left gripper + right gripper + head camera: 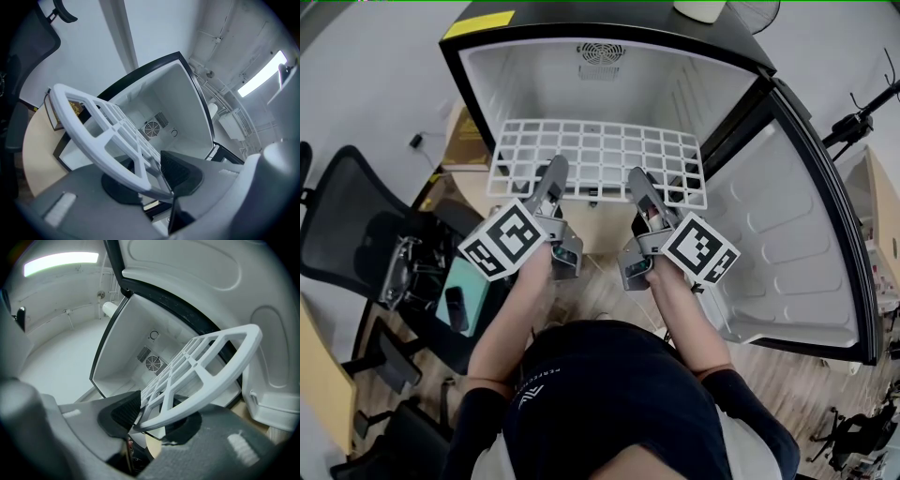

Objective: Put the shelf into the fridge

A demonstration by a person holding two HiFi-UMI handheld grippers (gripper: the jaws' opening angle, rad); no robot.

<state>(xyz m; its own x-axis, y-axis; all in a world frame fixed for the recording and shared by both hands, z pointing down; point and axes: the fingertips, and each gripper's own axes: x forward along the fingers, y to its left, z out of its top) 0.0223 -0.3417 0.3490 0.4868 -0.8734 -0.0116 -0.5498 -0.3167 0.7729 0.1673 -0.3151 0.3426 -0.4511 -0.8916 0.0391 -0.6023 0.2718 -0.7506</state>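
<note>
Shelf, a white grid, hangs level ahead of the fingers, its near rim clenched by the left gripper and the right gripper; the open fridge gapes just beyond; keep both sides even and slide it straight in, far edge first.

Head view steeply down on the fridge; both gripper views close, toward its shared fan
</note>
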